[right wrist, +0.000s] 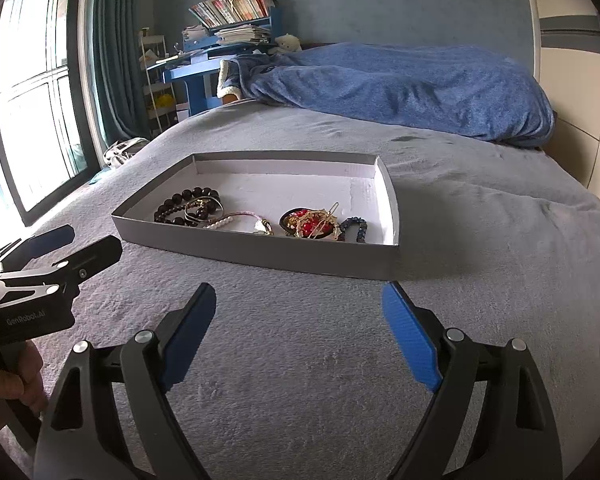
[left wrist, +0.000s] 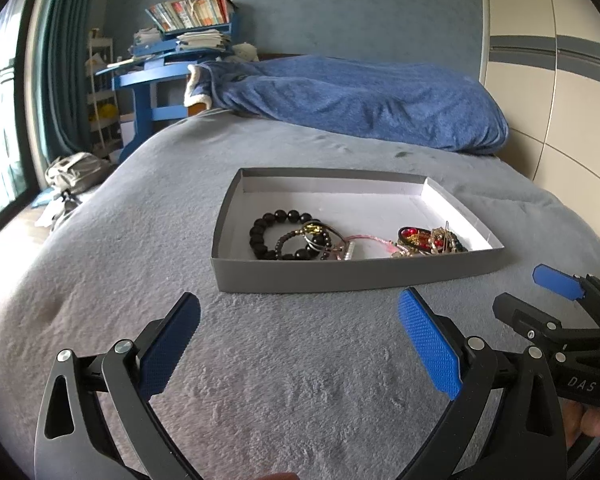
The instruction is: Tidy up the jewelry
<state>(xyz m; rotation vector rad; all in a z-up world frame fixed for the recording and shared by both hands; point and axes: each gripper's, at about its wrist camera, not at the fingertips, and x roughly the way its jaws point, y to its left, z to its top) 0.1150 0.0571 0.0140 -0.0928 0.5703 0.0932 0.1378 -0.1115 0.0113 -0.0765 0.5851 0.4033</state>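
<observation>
A shallow grey box lid [left wrist: 340, 276] [right wrist: 260, 254] with a white inside lies on the grey bed cover. In it, near its front wall, lie a black bead bracelet [left wrist: 265, 229] [right wrist: 176, 206], a pink cord bracelet [left wrist: 360, 240] [right wrist: 240, 216], a red and gold brooch [left wrist: 414, 236] [right wrist: 308, 222] and a blue bead piece [right wrist: 358, 228]. My left gripper [left wrist: 300, 328] is open and empty, just short of the box. My right gripper [right wrist: 300, 320] is open and empty beside it; it also shows in the left wrist view [left wrist: 536, 292].
A blue blanket [left wrist: 360, 100] [right wrist: 400, 84] lies bunched at the far end of the bed. A blue desk [left wrist: 152, 76] piled with books stands beyond the bed's left corner. A window with a teal curtain [right wrist: 108, 60] is on the left, a cream wardrobe [left wrist: 560, 100] on the right.
</observation>
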